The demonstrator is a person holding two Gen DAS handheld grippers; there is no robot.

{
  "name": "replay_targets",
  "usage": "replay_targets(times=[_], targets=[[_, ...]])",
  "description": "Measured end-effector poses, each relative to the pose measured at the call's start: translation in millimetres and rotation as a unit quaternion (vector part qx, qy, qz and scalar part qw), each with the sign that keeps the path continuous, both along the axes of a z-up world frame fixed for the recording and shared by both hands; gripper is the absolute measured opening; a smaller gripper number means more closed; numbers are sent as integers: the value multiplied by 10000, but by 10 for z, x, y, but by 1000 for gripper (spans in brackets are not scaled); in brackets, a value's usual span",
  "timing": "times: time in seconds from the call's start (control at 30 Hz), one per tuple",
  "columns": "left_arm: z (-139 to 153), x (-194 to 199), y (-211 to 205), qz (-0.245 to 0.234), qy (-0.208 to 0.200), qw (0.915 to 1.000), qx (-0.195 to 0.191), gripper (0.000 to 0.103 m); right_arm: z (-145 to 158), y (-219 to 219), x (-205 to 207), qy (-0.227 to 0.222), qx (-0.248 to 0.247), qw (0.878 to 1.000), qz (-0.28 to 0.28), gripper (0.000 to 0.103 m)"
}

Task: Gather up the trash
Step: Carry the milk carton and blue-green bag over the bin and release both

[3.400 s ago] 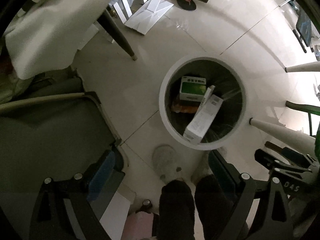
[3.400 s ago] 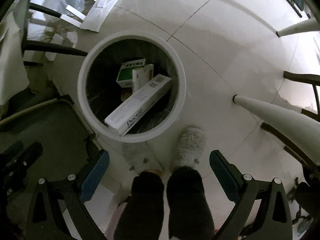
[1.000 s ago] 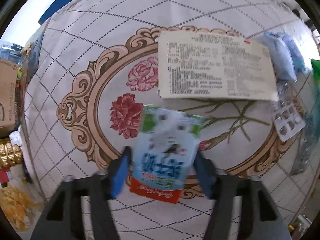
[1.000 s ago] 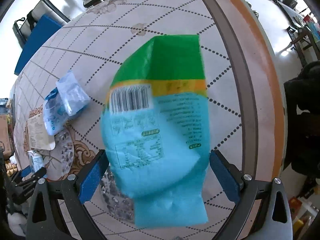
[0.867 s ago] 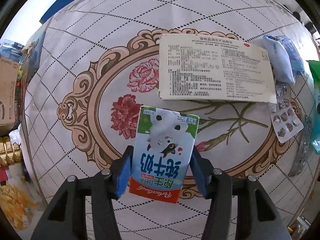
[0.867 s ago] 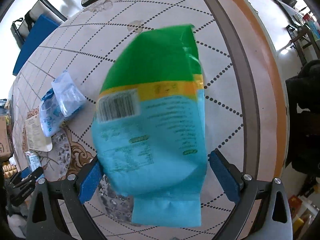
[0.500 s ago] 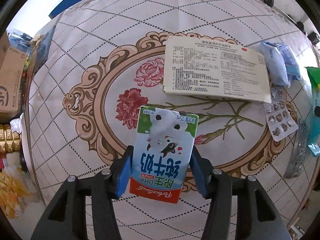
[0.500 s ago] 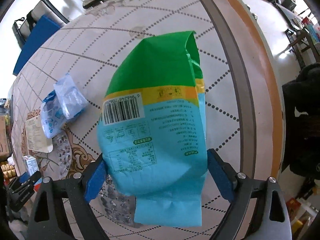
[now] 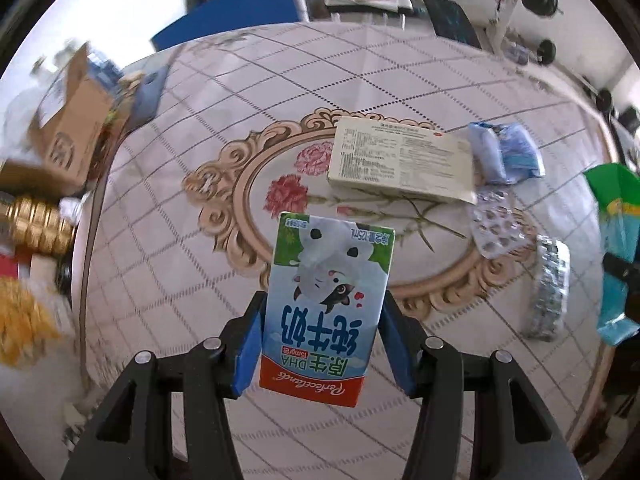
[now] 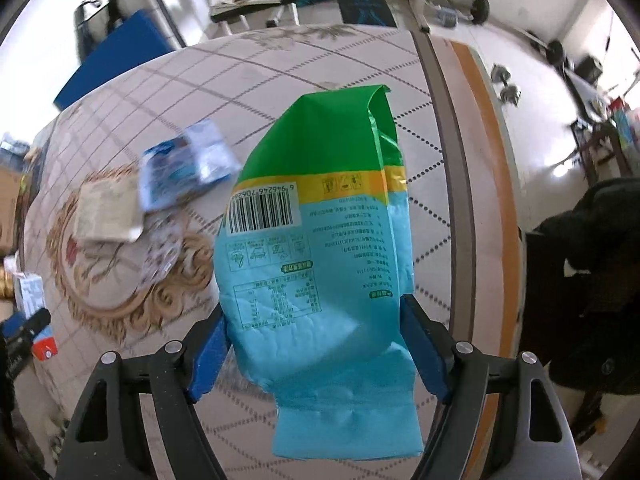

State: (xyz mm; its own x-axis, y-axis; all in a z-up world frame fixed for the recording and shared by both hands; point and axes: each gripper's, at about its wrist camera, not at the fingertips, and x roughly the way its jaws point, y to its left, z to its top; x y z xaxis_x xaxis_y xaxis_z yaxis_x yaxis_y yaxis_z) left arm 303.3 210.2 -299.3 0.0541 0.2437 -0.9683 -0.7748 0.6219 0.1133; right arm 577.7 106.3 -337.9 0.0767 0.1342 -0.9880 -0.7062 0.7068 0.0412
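— Milk carton (image 9: 326,312): where is it?
— Clamped between the blue pads of the left gripper (image 9: 323,338), held upside down above the patterned tablecloth (image 9: 240,112); white and blue with a cartoon cow.
— And the other hand?
— The right gripper (image 10: 314,354) squeezes a crinkled snack bag (image 10: 316,248), turquoise with a green top and a barcode.
— Farther off?
— A flat medicine box (image 9: 400,160), blister packs (image 9: 498,226) and a blue wrapper (image 9: 504,152) lie on the cloth.
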Motion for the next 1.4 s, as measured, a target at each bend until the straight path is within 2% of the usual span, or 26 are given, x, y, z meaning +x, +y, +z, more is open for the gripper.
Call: replay_targets(times=[0.13,0.3,0.47,0.6,0.7,0.83,0.9,0.93,1.0,1.17,1.3,1.33,1.4], targets=[[161,-306,-235,296,-227,9993,47,51,206,-203,-364,8,124,9997,218,81],[381,-837,-717,561,-521,9970,131,51,546,-539,-1091,-14,391,9974,601,80],[513,-1664,-1264,879,-691,9936,159,51,755,-868,-1884,101,597,9933,988,80],[424,-2346,-1615,1259,-811,9887,-51,51,783,-1260,-2663,353,640,9886,1314,80],[147,-2877,-1886,1539,-755,9844,-390,51,566,-1562,-3258,729,438,9845,1537,80],[-451,-3386,-2128,1870,-590,9754,-1008,51,42,-1882,-3934,1255,-101,9739,1891,80],[-835,-3568,-2227,1999,-536,9689,-1360,51,-383,-2040,-4275,1461,-487,9651,2118,80],[-1077,-3645,-2257,2085,-505,9642,-1558,51,-514,-2077,-4336,1507,-576,9632,2149,80],[-1537,-3753,-2268,2221,-557,9549,-1892,51,-1002,-2184,-4528,1631,-888,9570,2230,80],[-2745,-3834,-2198,2542,-834,9276,-2606,51,-2358,-2328,-4594,1719,-1392,9535,2047,80],[-3742,-3747,-2123,2697,-1205,8963,-3307,52,-3247,-2312,-4494,1821,-1477,9530,1918,80],[-3974,-3715,-2096,2728,-1215,8909,-3422,52,-3399,-2298,-4472,1845,-1479,9527,1908,80],[-4287,-3688,-2057,2740,-1280,8861,-3512,62,-3829,-2259,-4424,1958,-1467,9505,1916,80]])
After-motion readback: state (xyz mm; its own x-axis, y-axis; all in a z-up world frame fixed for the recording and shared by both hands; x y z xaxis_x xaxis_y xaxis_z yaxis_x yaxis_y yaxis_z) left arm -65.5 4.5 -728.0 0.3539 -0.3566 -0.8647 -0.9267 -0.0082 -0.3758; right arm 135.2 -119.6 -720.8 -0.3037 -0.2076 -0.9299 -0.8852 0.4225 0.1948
